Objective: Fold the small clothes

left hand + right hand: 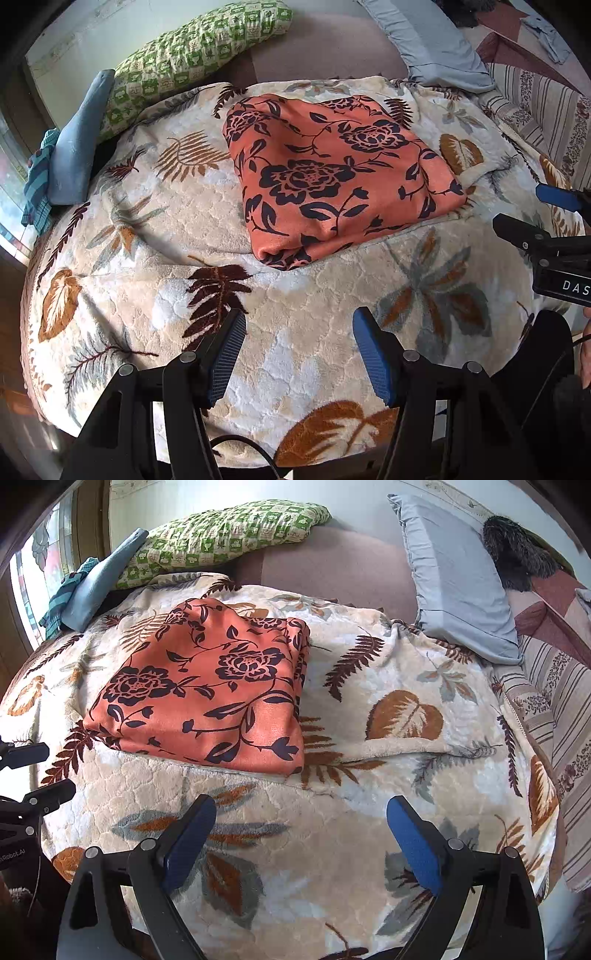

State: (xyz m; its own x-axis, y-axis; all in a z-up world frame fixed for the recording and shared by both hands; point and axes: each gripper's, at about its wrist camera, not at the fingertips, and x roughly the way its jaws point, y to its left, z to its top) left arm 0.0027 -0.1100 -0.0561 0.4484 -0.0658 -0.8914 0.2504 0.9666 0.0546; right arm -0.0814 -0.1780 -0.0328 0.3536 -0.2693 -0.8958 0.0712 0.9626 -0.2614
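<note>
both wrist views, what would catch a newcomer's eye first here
A folded orange cloth with dark floral print lies in the middle of a cream plush blanket patterned with brown leaves. Behind it a green-and-white checked pillow leans at the back left, a pale blue pillow at the back right. Both grippers, left and right, hover open and empty in front.

Your left gripper (299, 354) is matte black plastic with two angled fingers, each faced with a ribbed blue pad (227, 356) and pinned by round silver screws (188, 356). A thin black cable (243, 448) loops beneath it. Your right gripper (301, 843) is built the same (blue pads, silver screws); from the left wrist camera its black body carries white lettering reading "DAS" (574, 287), and a sliver of your skin (585, 354) shows at the frame's edge.
</note>
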